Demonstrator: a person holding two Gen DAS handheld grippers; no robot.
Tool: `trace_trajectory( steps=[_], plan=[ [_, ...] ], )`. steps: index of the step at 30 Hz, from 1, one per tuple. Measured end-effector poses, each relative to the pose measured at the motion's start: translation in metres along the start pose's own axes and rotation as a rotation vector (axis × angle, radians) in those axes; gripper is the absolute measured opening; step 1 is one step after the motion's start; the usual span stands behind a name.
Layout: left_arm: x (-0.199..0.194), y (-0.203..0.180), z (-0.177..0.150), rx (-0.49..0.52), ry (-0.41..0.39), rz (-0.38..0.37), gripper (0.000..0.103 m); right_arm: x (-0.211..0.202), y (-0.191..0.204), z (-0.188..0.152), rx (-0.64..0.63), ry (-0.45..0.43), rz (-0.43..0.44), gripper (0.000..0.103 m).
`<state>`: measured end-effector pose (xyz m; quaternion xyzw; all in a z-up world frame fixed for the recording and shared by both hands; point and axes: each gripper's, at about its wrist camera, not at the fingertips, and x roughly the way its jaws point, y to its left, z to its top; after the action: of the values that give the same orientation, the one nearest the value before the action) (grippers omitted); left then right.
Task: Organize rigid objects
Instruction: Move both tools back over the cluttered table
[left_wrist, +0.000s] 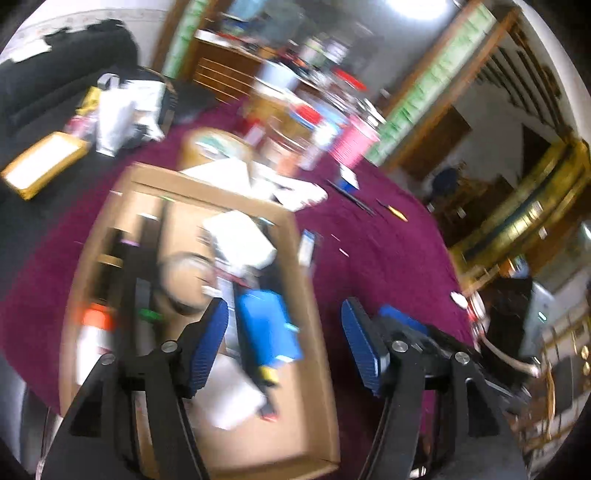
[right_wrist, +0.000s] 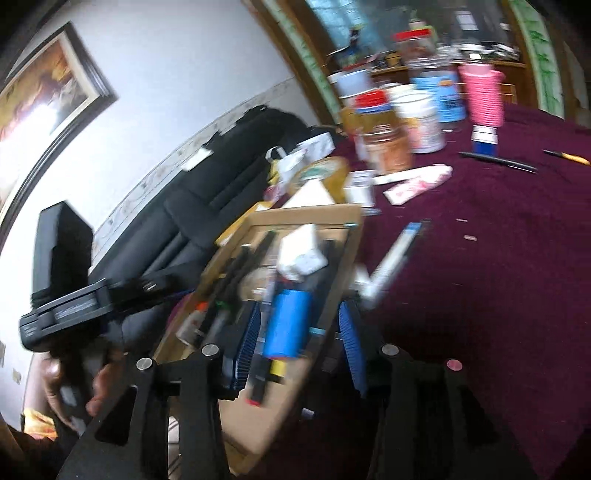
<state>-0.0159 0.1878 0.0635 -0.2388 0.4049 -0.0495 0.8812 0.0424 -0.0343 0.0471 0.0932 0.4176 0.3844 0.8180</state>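
Left wrist view shows the desk, draped in a maroon cloth, carrying a shallow cardboard box already loaded with things: a white carton, a blue cylinder, a tape roll and a red-capped bottle. Both pictures are smeared. A cluster of jars stands at the far side, and a black pen and a yellow pen lie loose on the cloth. The left tool hangs spread and empty over the box's right edge. The right tool is likewise spread above the blue cylinder, holding nothing. My judgement: sorting is midway; the next move calls for reaching out to one of the loose pens and closing squarely across its thin barrel.
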Motion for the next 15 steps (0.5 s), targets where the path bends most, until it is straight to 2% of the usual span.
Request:
trace_trajectory(
  steps=[3,8,10,15],
  plan=[
    [0.008,-0.024,0.0,0.06,0.007,-0.008,0.063,-0.004,-0.031,-0.003,0.082,0.014,-0.004,0.041],
    [0.008,-0.036,0.001,0.065,0.011,-0.033,0.063,0.009,-0.06,0.0,0.193,0.052,0.016,0.041],
    [0.007,-0.034,-0.001,0.049,0.014,-0.058,0.063,0.021,-0.056,0.003,0.173,0.093,0.024,0.041],
    [0.008,-0.023,-0.003,0.002,0.038,-0.056,0.063,0.054,-0.04,-0.011,0.091,0.192,0.044,0.041]
  ],
)
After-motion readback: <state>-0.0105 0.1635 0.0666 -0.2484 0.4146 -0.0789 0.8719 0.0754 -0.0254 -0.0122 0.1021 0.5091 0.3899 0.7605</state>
